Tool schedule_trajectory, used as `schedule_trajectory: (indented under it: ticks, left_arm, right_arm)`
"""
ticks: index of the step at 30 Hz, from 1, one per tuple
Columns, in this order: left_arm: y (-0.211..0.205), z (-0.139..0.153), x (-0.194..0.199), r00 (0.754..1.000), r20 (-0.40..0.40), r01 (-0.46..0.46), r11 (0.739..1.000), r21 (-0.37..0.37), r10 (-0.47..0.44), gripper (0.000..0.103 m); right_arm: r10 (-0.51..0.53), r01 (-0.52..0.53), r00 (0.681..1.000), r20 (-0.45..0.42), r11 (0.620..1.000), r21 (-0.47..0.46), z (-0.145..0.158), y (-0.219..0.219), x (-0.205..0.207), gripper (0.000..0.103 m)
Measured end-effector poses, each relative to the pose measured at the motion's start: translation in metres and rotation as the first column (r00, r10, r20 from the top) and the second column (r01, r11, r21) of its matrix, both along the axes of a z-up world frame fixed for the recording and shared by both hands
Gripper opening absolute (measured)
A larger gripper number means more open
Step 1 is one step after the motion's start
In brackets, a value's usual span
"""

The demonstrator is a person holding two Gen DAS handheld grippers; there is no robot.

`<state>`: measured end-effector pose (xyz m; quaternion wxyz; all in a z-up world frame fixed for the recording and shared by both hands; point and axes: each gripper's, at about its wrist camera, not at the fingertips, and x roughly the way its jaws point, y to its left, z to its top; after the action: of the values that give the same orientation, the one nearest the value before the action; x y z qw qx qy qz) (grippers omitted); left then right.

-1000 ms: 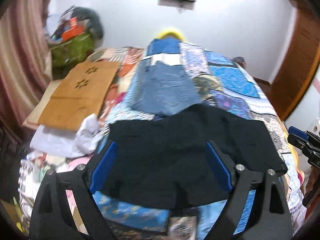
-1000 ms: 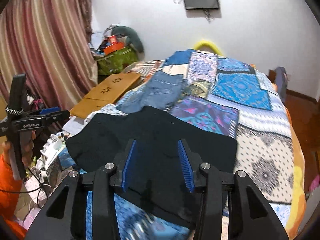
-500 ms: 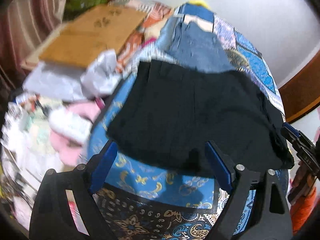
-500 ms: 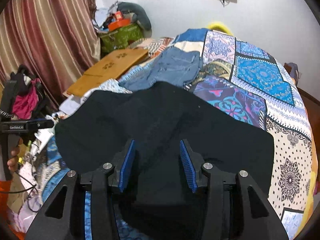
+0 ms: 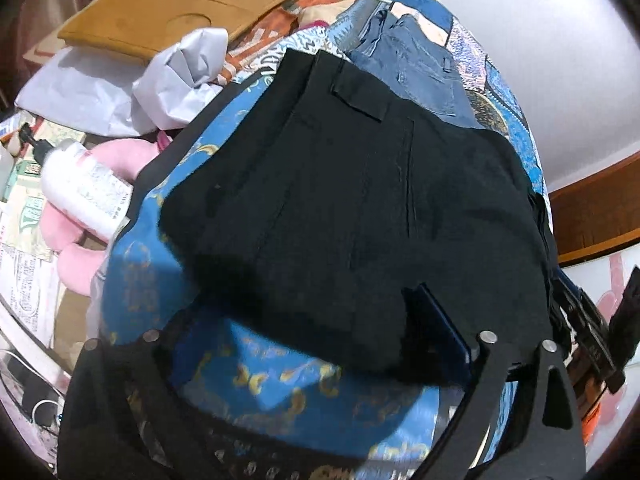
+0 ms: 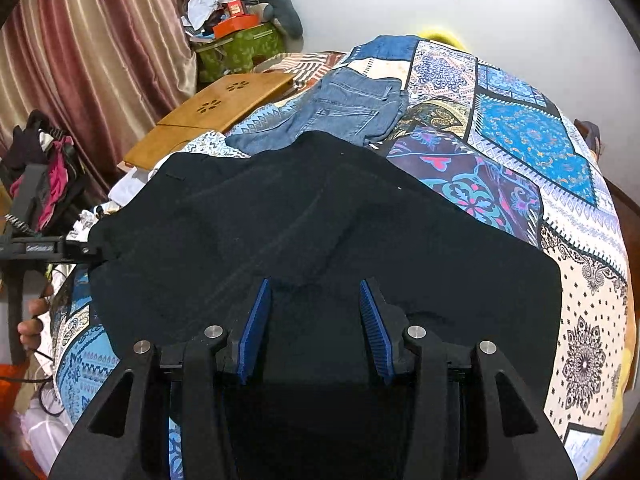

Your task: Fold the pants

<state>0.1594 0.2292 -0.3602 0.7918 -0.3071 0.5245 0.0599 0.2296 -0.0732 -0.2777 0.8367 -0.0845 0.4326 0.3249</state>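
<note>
Black pants (image 5: 360, 200) lie spread across the near end of a patchwork bedspread (image 6: 520, 128); they also fill the middle of the right wrist view (image 6: 320, 232). My left gripper (image 5: 304, 340) is open, its jaws wide apart at the pants' near edge, with the cloth's hem lying between them. My right gripper (image 6: 314, 320) is open just over the pants' near edge, blue pads (image 6: 256, 320) apart with black cloth under them. The left gripper (image 6: 56, 248) shows at the pants' left corner in the right wrist view.
Folded blue jeans (image 6: 352, 108) lie beyond the black pants. A wooden lap tray (image 6: 216, 108), white bags (image 5: 132, 80), a white bottle (image 5: 80, 184) and pink items (image 5: 72, 240) crowd the bed's left side. A curtain (image 6: 100, 52) hangs at left.
Both grippers have moved down and closer to the pants' near edge. The left view has tilted down onto the hem. Both stayed open.
</note>
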Motion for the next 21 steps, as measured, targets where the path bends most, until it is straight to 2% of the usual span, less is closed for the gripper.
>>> schedule_trajectory:
  ticks: [5,7,10,11,12,13,14,17,21]
  left_arm:
    - [0.003,-0.008,0.020,1.000,-0.006,-0.023,1.000,0.004,0.023,0.100]
    - [0.003,-0.009,0.027,1.000,-0.012,-0.019,1.000,0.024,0.020,0.096]
    - [0.004,-0.008,0.032,1.000,-0.015,-0.021,0.998,0.061,0.022,0.073]
    - [0.006,-0.008,0.033,1.000,-0.013,-0.020,0.998,0.067,0.021,0.061]
    - [0.008,-0.007,0.033,1.000,-0.009,-0.018,0.998,0.063,0.019,0.050]
    - [0.010,-0.007,0.034,1.000,-0.006,-0.016,0.998,0.055,0.016,0.045]
    - [0.012,-0.005,0.034,1.000,-0.001,-0.016,0.999,0.042,0.016,0.036]
    - [0.009,0.003,0.034,1.000,0.017,-0.001,0.998,0.061,0.000,0.027]
    - [-0.014,0.038,0.035,0.995,0.073,0.044,0.972,0.231,-0.063,0.022]
  right_arm:
    - [0.002,-0.002,1.000,-0.007,1.000,0.007,0.000,0.000,0.001,0.043]
    - [0.001,-0.001,1.000,-0.009,1.000,0.007,-0.001,0.001,0.001,0.043]
    - [0.000,0.000,1.000,-0.007,1.000,0.004,-0.001,0.002,0.001,0.043]
    - [0.000,0.000,1.000,-0.007,1.000,0.003,-0.001,0.002,0.001,0.043]
    - [0.000,0.000,1.000,-0.007,1.000,0.004,-0.001,0.002,0.001,0.043]
    - [0.000,0.000,1.000,-0.008,1.000,0.005,-0.001,0.002,0.001,0.043]
    - [0.000,0.000,1.000,-0.008,1.000,0.005,-0.001,0.002,0.001,0.043]
    - [-0.007,0.007,1.000,-0.009,1.000,0.007,0.000,0.002,0.000,0.043]
    - [-0.022,0.023,1.000,-0.017,0.999,0.022,0.002,-0.002,0.000,0.043]
